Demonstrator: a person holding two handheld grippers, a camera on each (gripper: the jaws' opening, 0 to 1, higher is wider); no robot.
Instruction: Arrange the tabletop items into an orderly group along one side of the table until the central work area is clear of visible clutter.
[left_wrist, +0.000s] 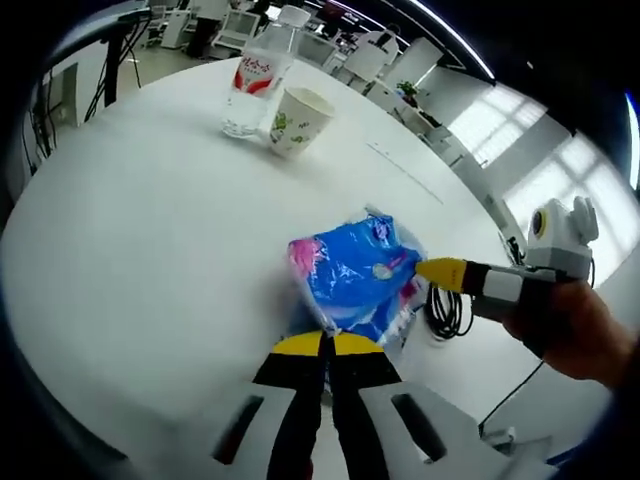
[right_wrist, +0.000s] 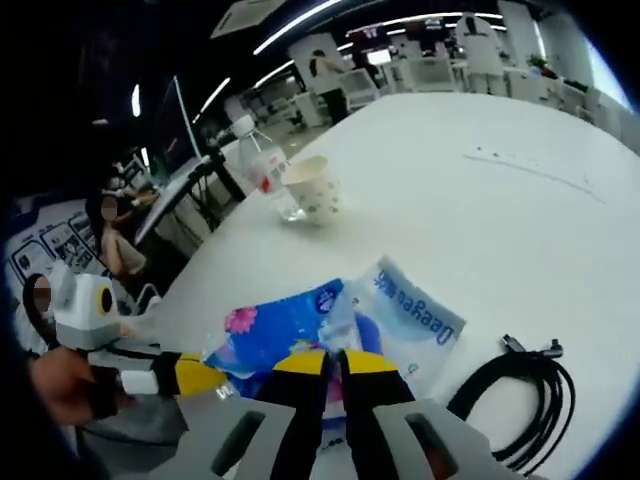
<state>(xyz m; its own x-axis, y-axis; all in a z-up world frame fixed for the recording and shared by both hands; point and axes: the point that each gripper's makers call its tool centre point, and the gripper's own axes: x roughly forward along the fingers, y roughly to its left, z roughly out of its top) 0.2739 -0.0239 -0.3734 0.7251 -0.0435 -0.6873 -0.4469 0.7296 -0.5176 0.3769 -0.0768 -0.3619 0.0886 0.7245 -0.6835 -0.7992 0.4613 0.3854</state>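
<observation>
On the white table (left_wrist: 130, 230), near its far edge, a water bottle (left_wrist: 255, 80) and a paper cup (left_wrist: 298, 120) are seen standing upright, just beside each other. They already form a small tidy pair there, so it is judged that this edge is meant as the side for the group.

Closer, toward the middle of the table, a blue plastic packet (left_wrist: 355, 275) is lying flat. The left gripper (left_wrist: 325, 345) is brought to the near edge of the packet, with its jaws closed together, and the edge of the packet seems to be pinched between the tips, although the contact itself is hidden. The right gripper (left_wrist: 432, 268) is seen coming in from the right, its yellow tip touching the packet's side.

In the right gripper view, the right gripper (right_wrist: 333, 362) is also narrow, pressed onto the packet (right_wrist: 300, 335); whether it really holds the wrapper cannot be told. The packet is probably taken from two sides so that the soft wrapper does not slip or fold.

A coiled black cable (right_wrist: 520, 400) is lying to the right of the packet, near the table's edge, apart from it, and is not yet gathered.
</observation>
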